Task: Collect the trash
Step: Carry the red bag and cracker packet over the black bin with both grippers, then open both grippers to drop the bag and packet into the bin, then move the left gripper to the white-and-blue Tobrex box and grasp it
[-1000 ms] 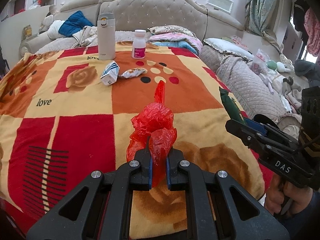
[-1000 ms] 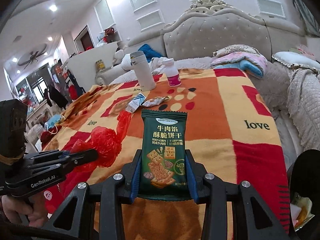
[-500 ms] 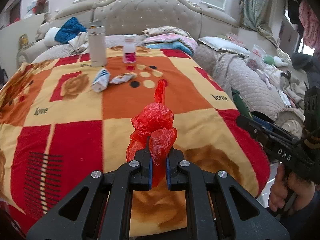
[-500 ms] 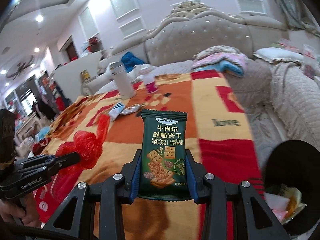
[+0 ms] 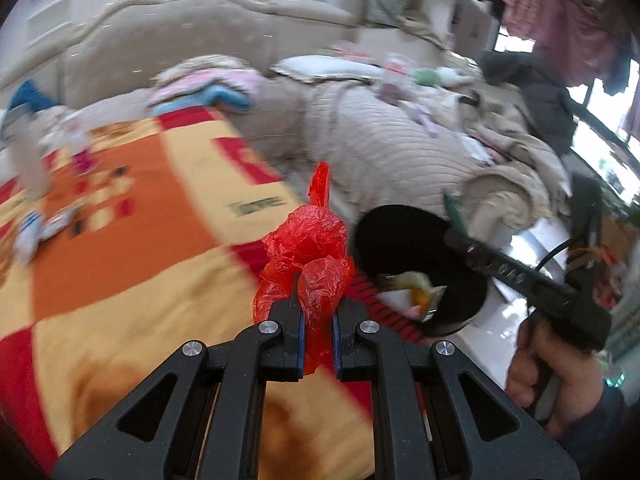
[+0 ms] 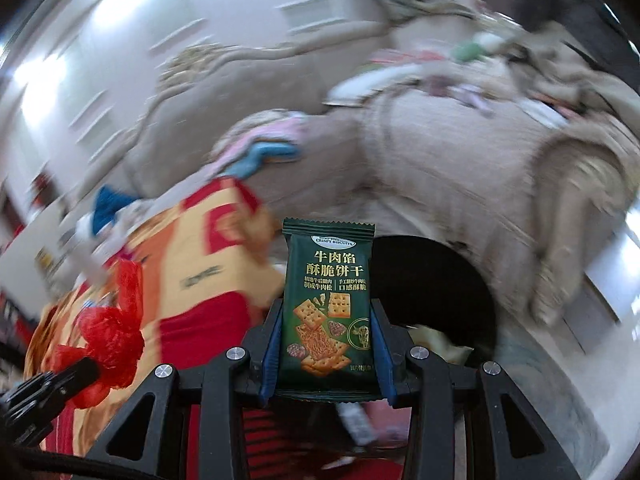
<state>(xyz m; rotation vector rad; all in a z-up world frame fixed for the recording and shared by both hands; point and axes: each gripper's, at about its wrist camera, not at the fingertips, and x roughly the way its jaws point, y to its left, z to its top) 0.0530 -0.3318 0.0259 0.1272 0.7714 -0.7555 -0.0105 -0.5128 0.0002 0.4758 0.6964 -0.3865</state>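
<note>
Left gripper (image 5: 318,312): fingers nearly together, clamped on a crumpled red plastic bag (image 5: 310,248). Thin film, very light, fully soft; bunches above the fingers and trails a loose tail toward 12 o'clock. Likely to cling to the pads on release, so a wide opening and a slight shake probably needed. Best held at the gathered knot, as here.

Right gripper (image 6: 326,340): fingers part open, pressed on both side edges of a green biscuit packet (image 6: 329,300), upright, label forward. Light, glossy foil, probably slippery; contents brittle if any remain, so moderate squeeze only. Grip low on the side seams appears secure.

Outward from the fingers: black trash bin (image 5: 404,240) at 2 o'clock of the red bag in the left view, directly behind the packet in the right view, already holding some wrappers. Patterned blanket (image 5: 132,248) on the bed from 8 to 11 o'clock, with a small crushed carton (image 5: 30,236) and other blurred items not yet collected.
</note>
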